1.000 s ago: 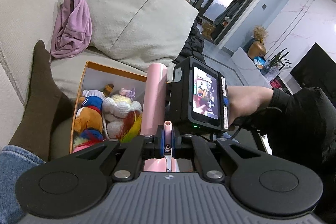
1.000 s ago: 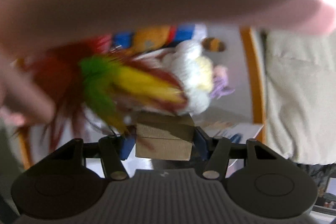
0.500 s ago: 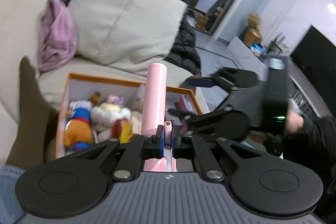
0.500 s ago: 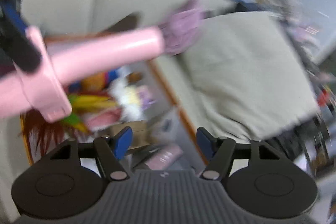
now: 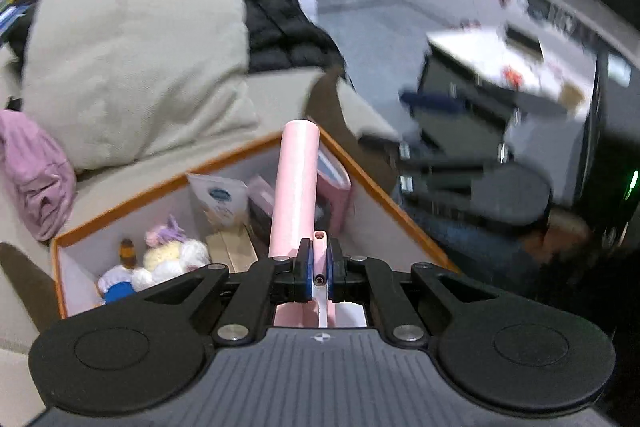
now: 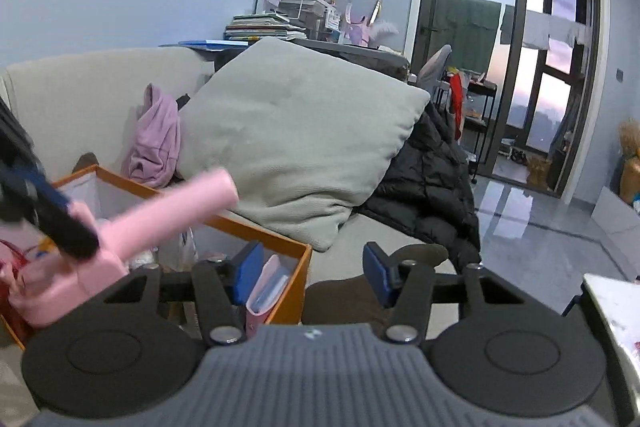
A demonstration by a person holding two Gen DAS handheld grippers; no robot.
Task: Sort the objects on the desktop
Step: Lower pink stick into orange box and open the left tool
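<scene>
My left gripper (image 5: pixel 319 269) is shut on a pink handheld device (image 5: pixel 298 183) with a long round handle, held above an orange-rimmed storage box (image 5: pixel 376 193) on the sofa. The box holds plush toys (image 5: pixel 160 261), a wooden block (image 5: pixel 234 247), a pink booklet (image 5: pixel 336 187) and a white packet (image 5: pixel 218 197). My right gripper (image 6: pixel 310 273) is open and empty, raised beside the box's corner (image 6: pixel 298 277). The right wrist view shows the pink device (image 6: pixel 160 215) and the left gripper's fingers (image 6: pixel 60 223) at left.
A large grey cushion (image 6: pixel 296 143) leans on the beige sofa behind the box. A pink garment (image 6: pixel 156 143) lies to its left, a black jacket (image 6: pixel 424 179) to its right. A low table (image 5: pixel 516 63) stands on the tiled floor at right.
My right gripper has let go of the wooden block in the box, opened and pulled up and away to the right. My left gripper has swung right, still holding the pink device.
</scene>
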